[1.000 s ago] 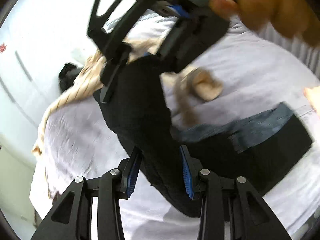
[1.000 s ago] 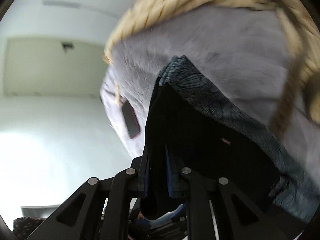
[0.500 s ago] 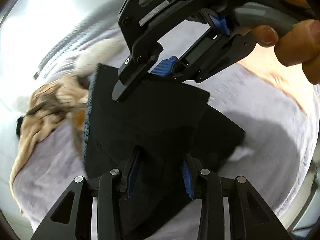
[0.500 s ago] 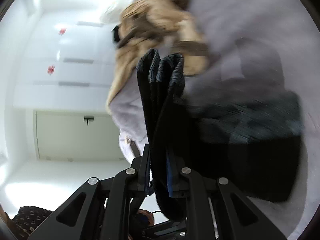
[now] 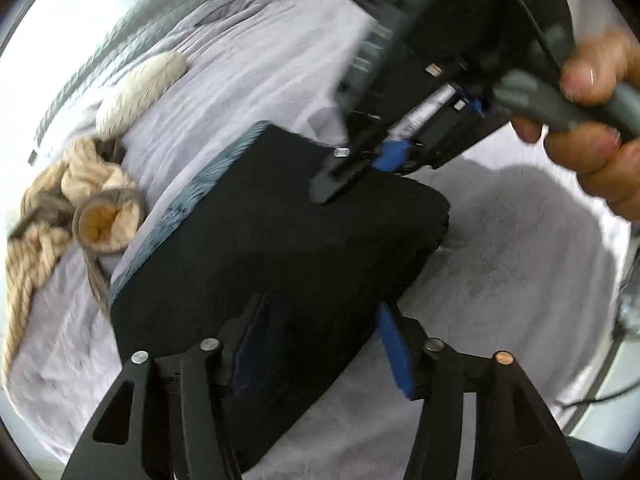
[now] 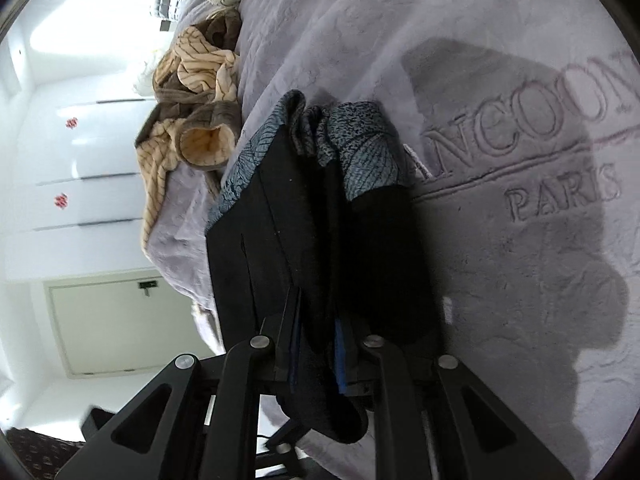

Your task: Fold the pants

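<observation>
The left gripper [image 5: 320,344] fills the bottom of its own view, jaws opening, dark cloth between the spread blue pads [image 5: 394,350]. The right gripper [image 6: 316,344] sits low centre in its view, jaws opening slightly, cloth still between them. A hand [image 5: 596,120] at upper right grasps its handle.

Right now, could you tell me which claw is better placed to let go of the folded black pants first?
Left. The left claw is opening, pads clear of the pants lying on the blanket. The right claw, also opening, still has a fold between its pads.
</observation>
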